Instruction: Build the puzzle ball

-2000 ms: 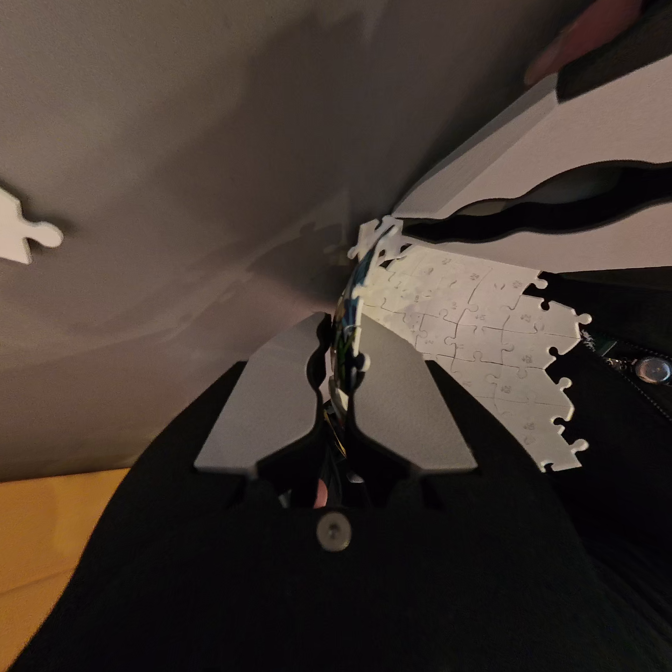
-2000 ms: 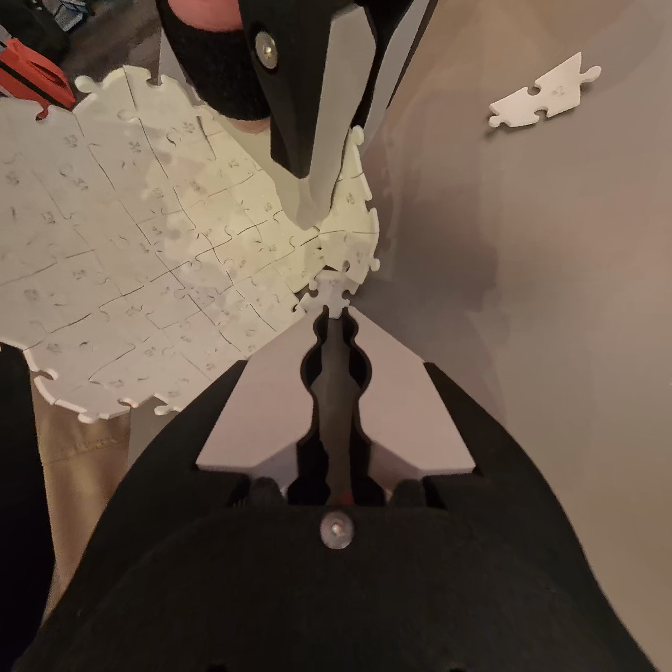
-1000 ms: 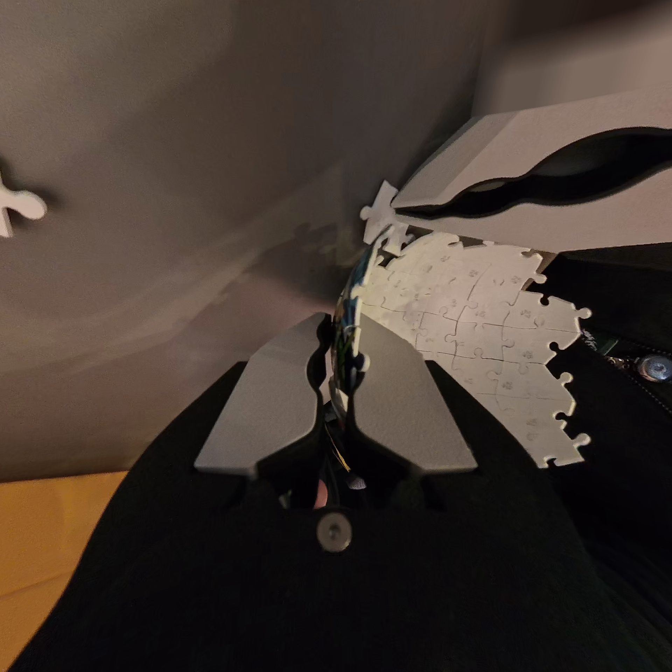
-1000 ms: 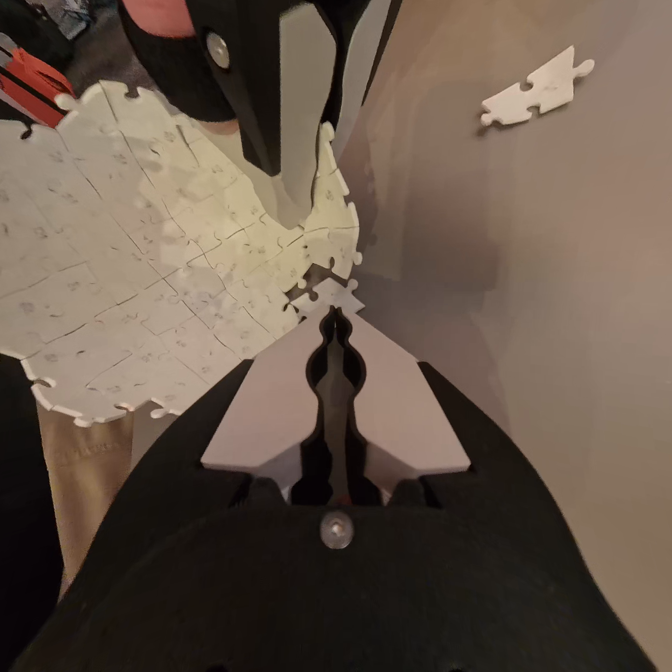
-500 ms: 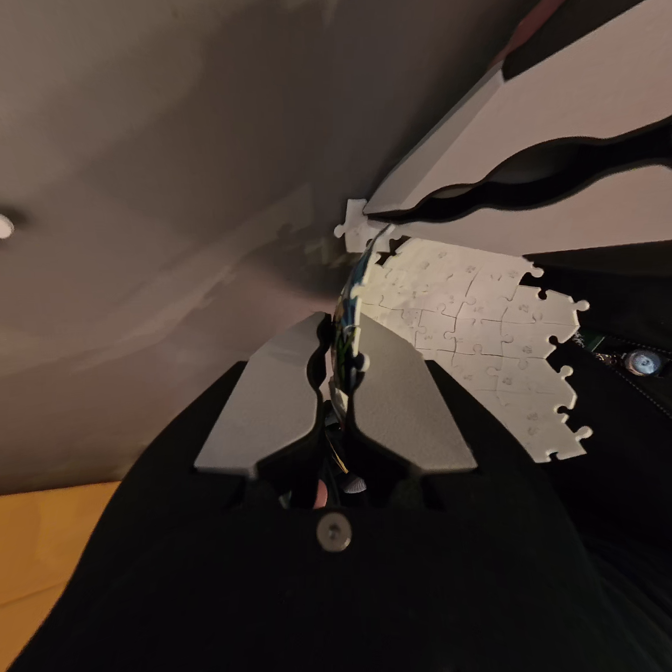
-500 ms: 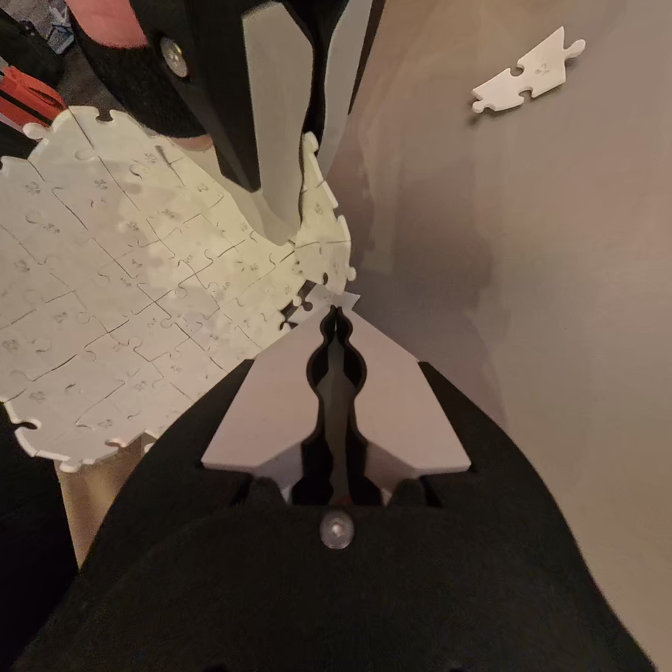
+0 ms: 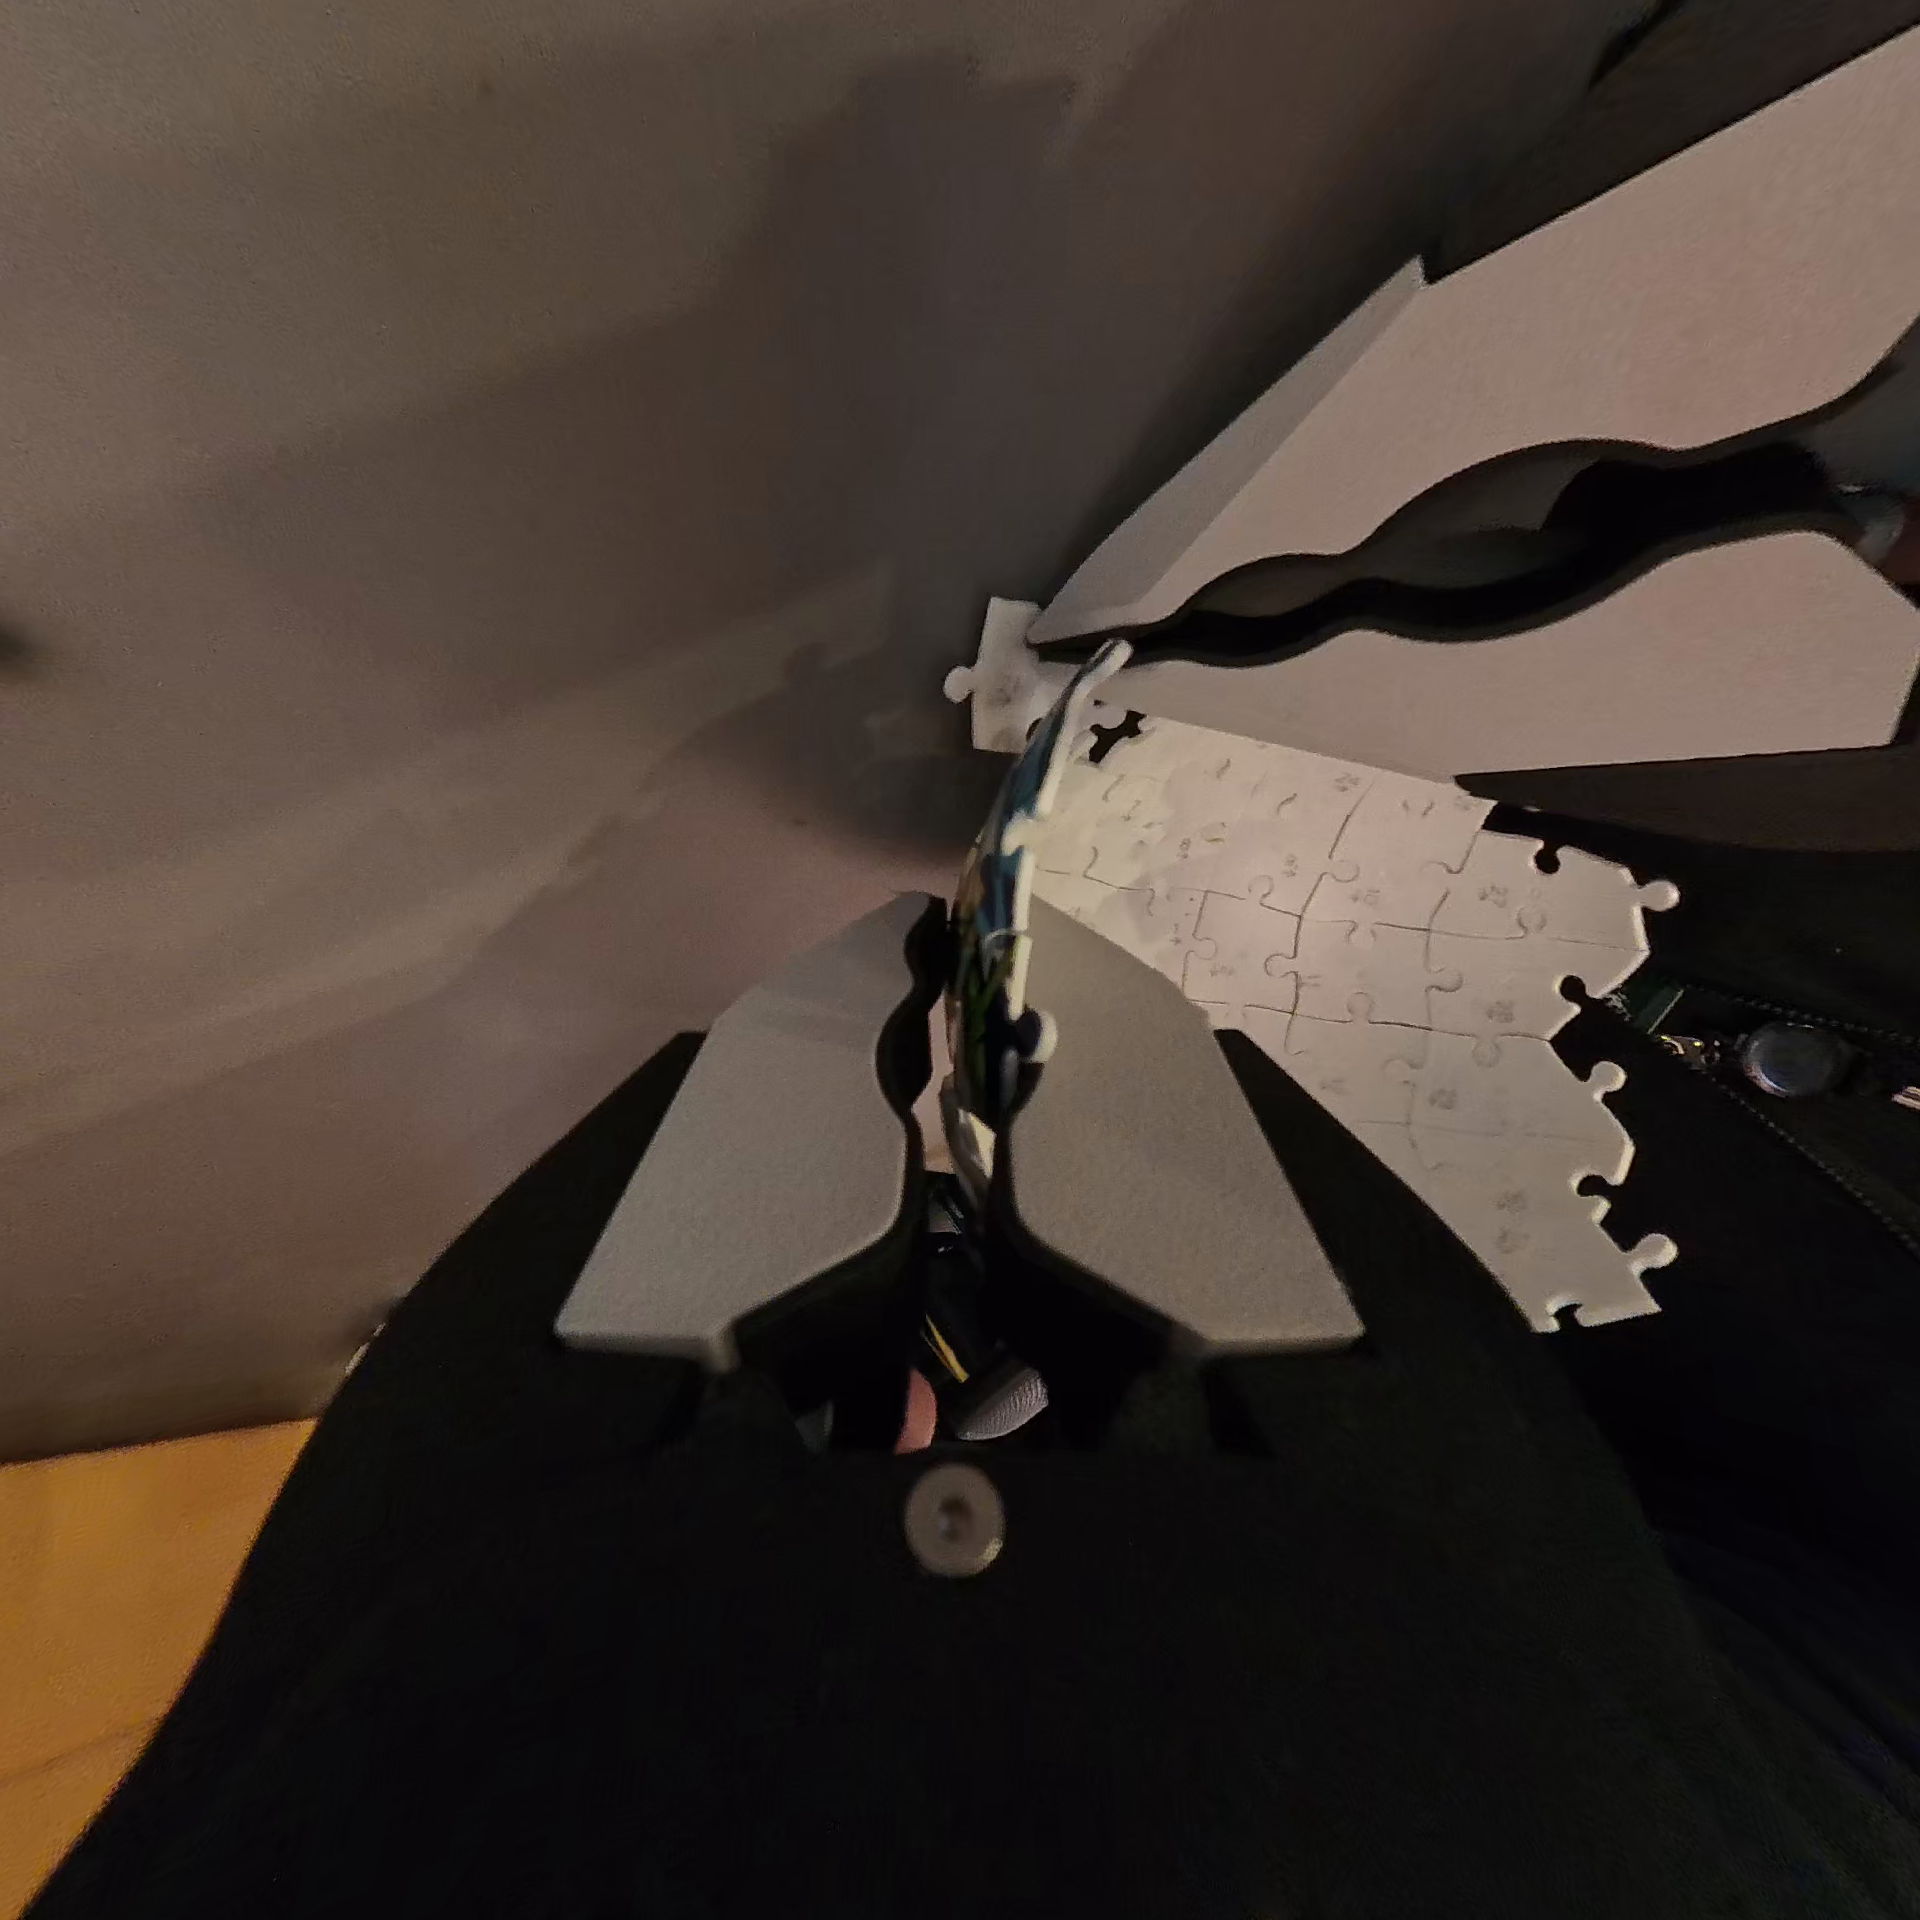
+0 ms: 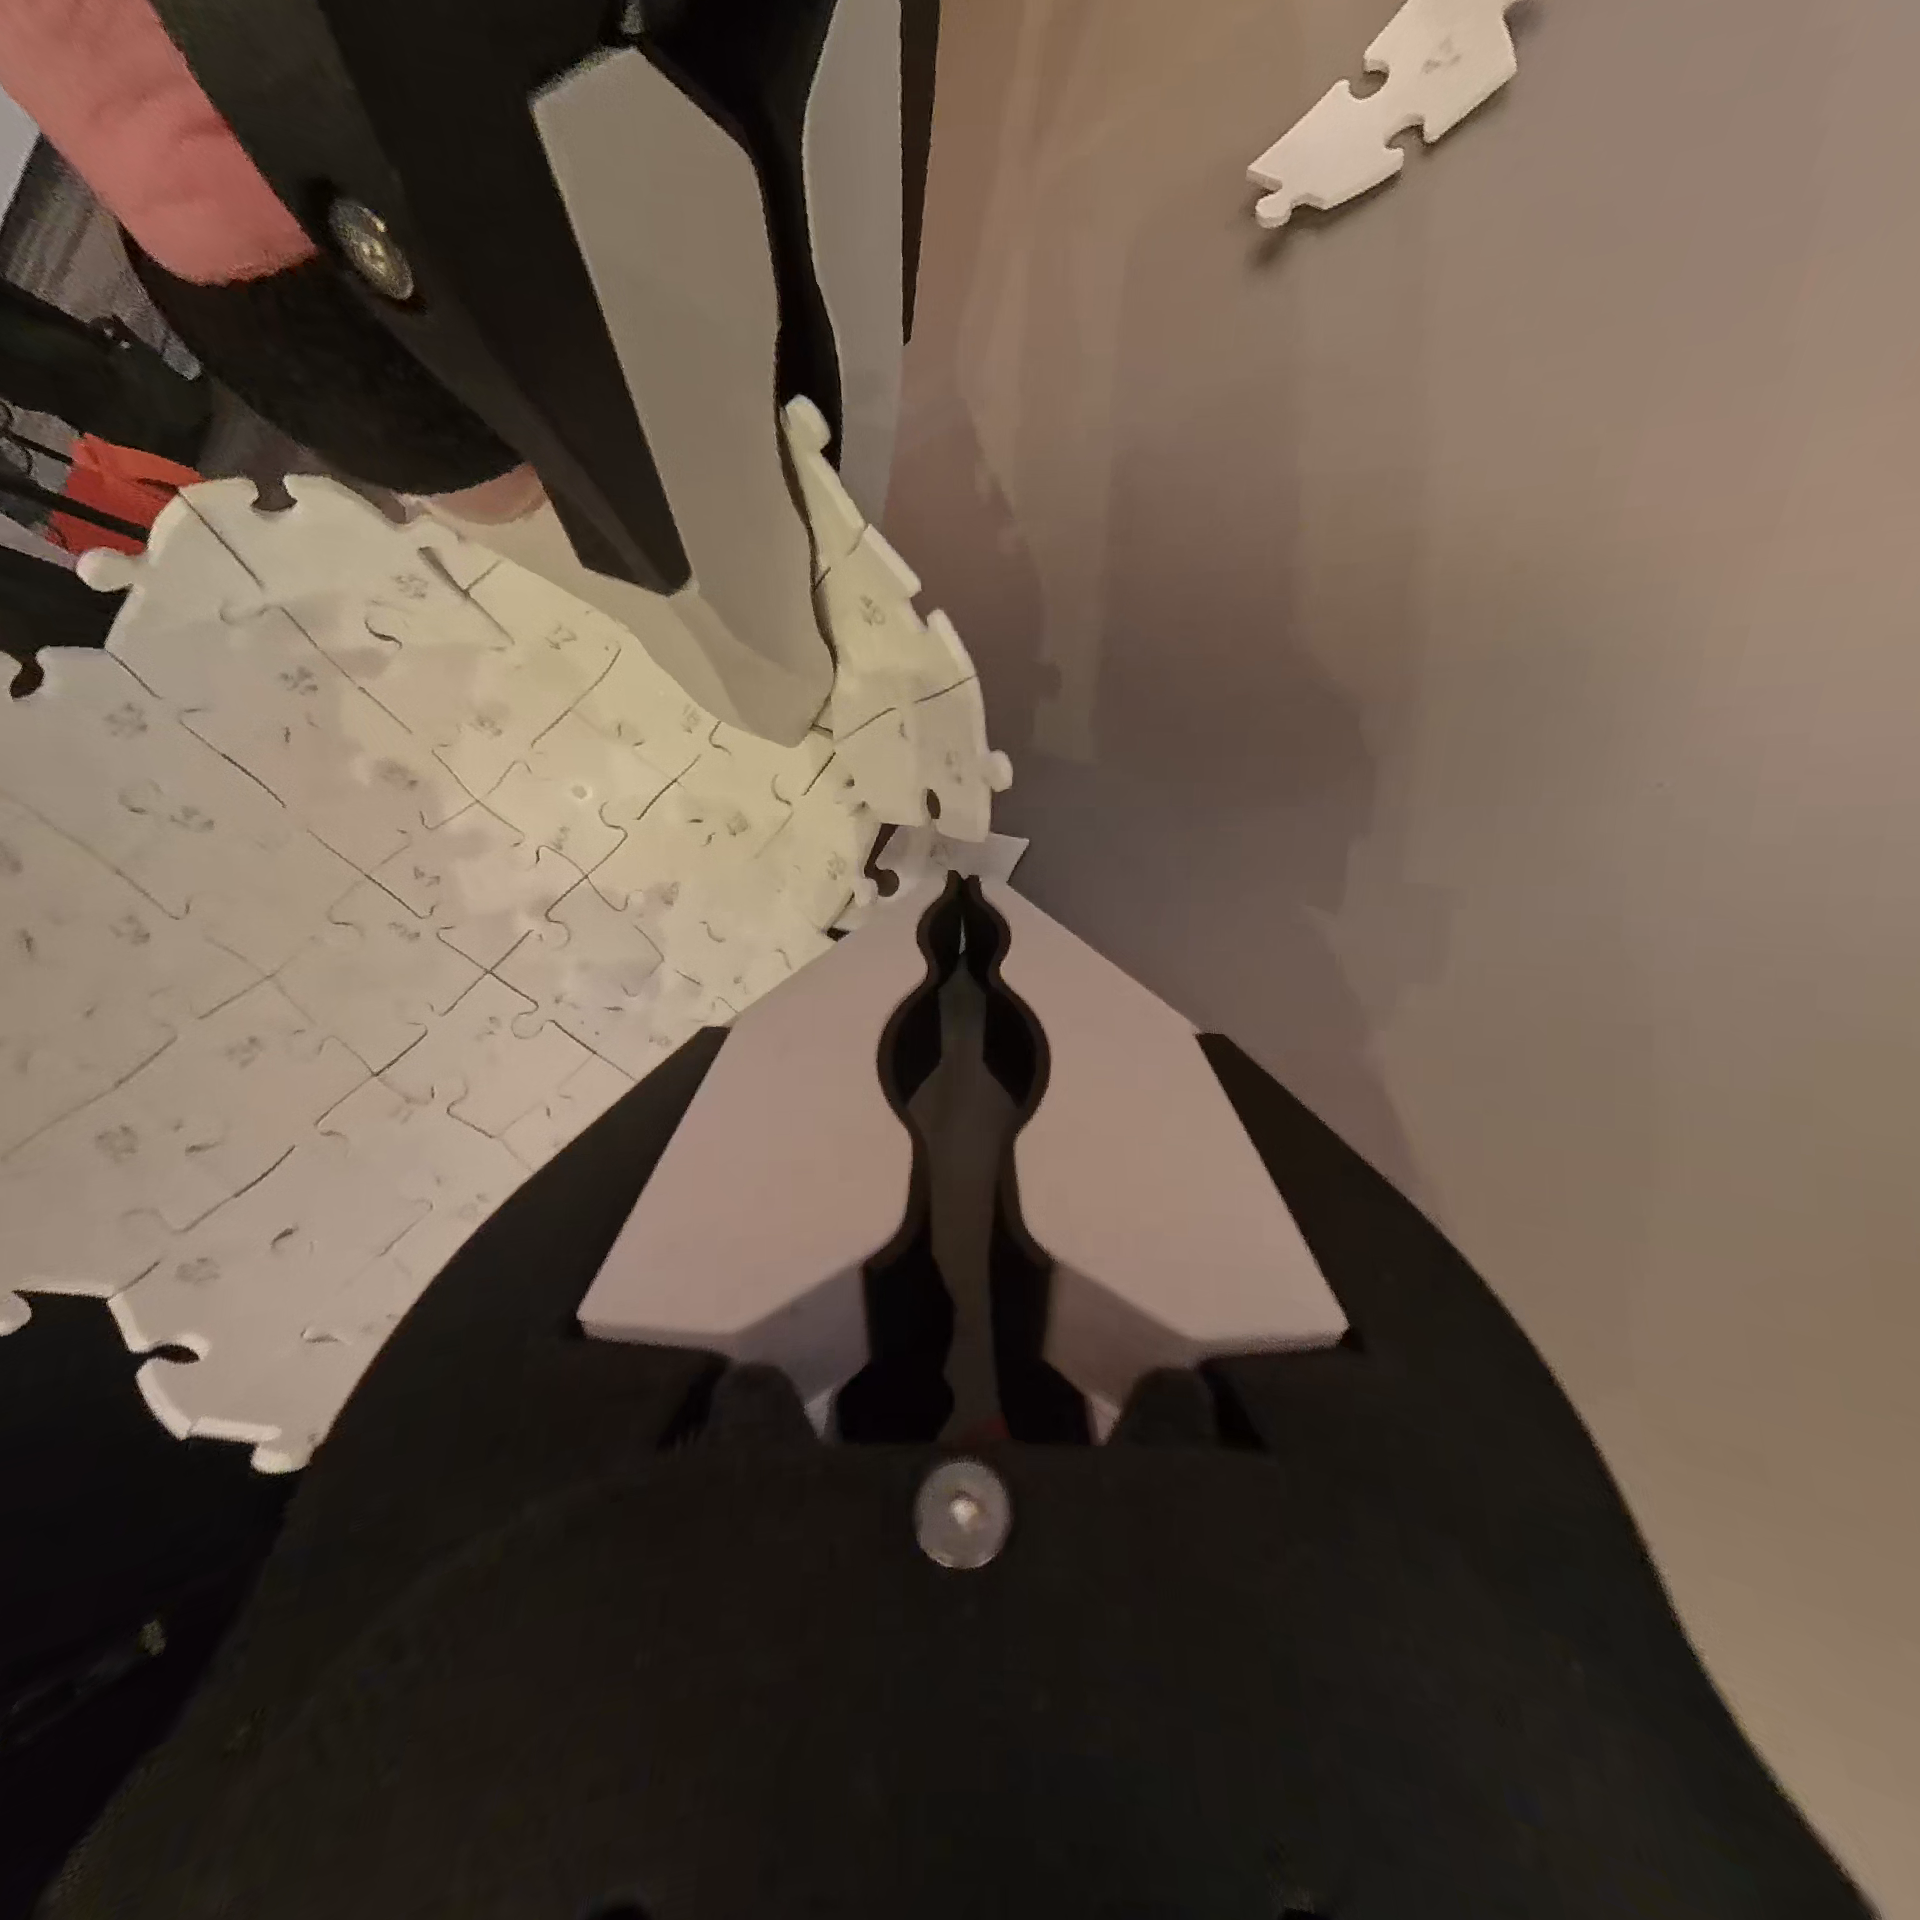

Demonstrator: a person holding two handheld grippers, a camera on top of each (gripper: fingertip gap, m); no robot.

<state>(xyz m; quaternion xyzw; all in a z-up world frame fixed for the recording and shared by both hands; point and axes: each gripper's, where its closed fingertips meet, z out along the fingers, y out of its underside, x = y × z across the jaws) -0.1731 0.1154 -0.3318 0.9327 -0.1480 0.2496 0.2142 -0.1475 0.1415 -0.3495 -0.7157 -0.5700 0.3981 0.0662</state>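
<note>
The partly built puzzle ball is a curved shell of joined pieces, its white numbered inside facing the cameras; it fills the left of the right wrist view. My left gripper is shut on the shell's rim, where the printed outer side shows edge-on. It enters the right wrist view from the top. My right gripper is shut on a small white puzzle piece and holds it against the shell's rim. In the left wrist view it comes in from the upper right with the piece at its tip.
Two joined loose pieces lie on the grey table at the far right. A yellow-brown surface borders the table at lower left. A person's dark zipped clothing is behind the shell, and a hand holds the left gripper. Some 4 cm of space lies between my two pairs of fingers.
My right gripper has brought the small piece in until it touches the shell's rim. The left gripper has kept its hold while the shell shifted a little.
</note>
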